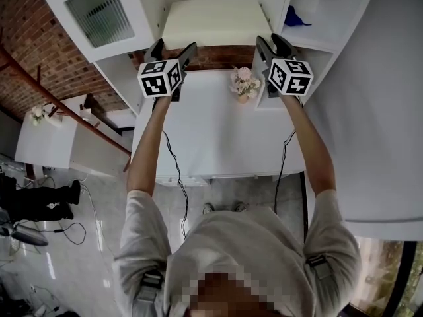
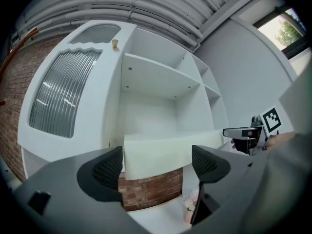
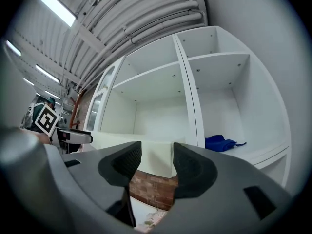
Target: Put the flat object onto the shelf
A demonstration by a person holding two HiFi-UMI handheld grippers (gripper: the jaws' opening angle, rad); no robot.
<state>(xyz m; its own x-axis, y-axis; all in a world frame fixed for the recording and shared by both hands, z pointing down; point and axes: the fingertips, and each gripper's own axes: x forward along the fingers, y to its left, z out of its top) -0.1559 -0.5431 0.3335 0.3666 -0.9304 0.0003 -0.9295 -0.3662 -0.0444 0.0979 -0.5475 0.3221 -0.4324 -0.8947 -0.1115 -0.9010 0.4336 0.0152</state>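
So the flat object (image 1: 215,20), a pale cream panel, is lying flat on the shelf (image 2: 161,77) bay in the middle of the white cabinet. It runs pretty much from the left side wall to the right one, with its long front edge along the shelf's front edge; can't tell whether it sticks out past that edge. Bare brick shows in the niche right under it. The left gripper (image 1: 175,46) is held up level in front of the panel's left end, jaws wide apart. In the left gripper view the panel's front edge sits between them, but the pads aren't touching it. The right gripper (image 1: 274,42) is up by the panel's right end, jaws about half closed with a clear gap. In its own view the panel's right corner shows through that gap, and nothing is pinched there either. So both are empty, as far as I can see. Below is the white surface (image 1: 218,134) with a little bunch of flowers (image 1: 243,84) at its back edge, toward the right corner. A blue cloth (image 3: 222,143) lies on the shelf of the next bay to the right, and a ribbed glass door (image 2: 63,94) stands at the cabinet's left.
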